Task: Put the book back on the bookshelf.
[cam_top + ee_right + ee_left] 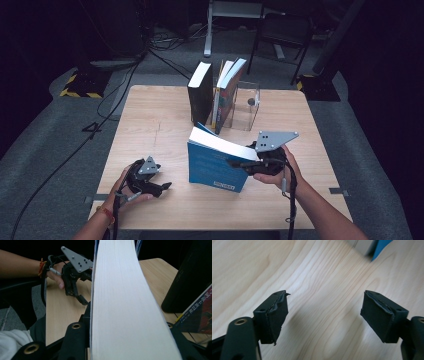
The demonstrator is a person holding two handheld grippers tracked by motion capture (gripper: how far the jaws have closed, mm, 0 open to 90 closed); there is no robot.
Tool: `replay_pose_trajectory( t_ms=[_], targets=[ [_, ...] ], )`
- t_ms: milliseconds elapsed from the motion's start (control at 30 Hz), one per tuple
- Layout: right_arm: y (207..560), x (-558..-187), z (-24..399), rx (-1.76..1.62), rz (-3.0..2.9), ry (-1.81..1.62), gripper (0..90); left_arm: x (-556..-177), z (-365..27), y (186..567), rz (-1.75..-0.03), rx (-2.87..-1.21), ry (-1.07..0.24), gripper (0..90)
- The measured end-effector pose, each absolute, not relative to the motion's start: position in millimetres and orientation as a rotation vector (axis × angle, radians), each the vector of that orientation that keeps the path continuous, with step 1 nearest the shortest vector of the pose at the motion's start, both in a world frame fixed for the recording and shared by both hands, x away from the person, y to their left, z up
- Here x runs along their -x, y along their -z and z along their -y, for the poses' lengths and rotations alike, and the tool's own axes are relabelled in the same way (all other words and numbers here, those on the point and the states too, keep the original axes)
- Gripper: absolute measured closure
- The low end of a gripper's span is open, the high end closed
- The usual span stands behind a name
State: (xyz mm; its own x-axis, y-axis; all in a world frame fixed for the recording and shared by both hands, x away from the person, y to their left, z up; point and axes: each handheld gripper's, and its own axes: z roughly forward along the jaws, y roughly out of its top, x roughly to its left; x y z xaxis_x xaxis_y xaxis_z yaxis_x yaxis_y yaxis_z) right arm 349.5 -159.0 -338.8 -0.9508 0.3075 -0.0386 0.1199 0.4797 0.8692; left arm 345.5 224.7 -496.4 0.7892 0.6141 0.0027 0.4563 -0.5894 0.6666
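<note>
- My right claw [244,163] clamps the blue book [216,167] by its page edge, standing on the table [150,125] near the front edge, spine leftward, long axis slanting front-right.
- My left claw [165,186] gapes empty by the front-left corner.

A book [216,167] stands on edge at the middle of the table [150,120], between the left gripper [162,188] and right gripper [240,163]. Behind it, three more books [220,92] stand in a clear holder [248,107] at the far edge.
</note>
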Motion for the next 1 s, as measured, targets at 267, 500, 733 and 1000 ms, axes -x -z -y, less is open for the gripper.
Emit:
replay_pose_trajectory(
  t_ms=[267,500,733,1000],
  targets=[
    [333.1,-351.5,160.5,-0.437,-2.518,-1.453,61.2,-350.5,-231.4,503.1,-0.839,-2.259,-0.313,18.5],
    [319.8,-353.0,168.2,-0.466,-2.506,-1.407,61.4,-350.4,-230.8,504.4,-0.848,-2.251,-0.334,14.8],
    [310.2,-352.8,178.7,-0.511,-2.49,-1.346,61.4,-350.4,-230.8,504.4,-0.855,-2.251,-0.335,14.8],
    [302.6,-360.7,205.9,-0.64,-2.407,-1.264,61.4,-350.4,-230.8,504.4,-0.856,-2.25,-0.335,14.8]
  ],
)
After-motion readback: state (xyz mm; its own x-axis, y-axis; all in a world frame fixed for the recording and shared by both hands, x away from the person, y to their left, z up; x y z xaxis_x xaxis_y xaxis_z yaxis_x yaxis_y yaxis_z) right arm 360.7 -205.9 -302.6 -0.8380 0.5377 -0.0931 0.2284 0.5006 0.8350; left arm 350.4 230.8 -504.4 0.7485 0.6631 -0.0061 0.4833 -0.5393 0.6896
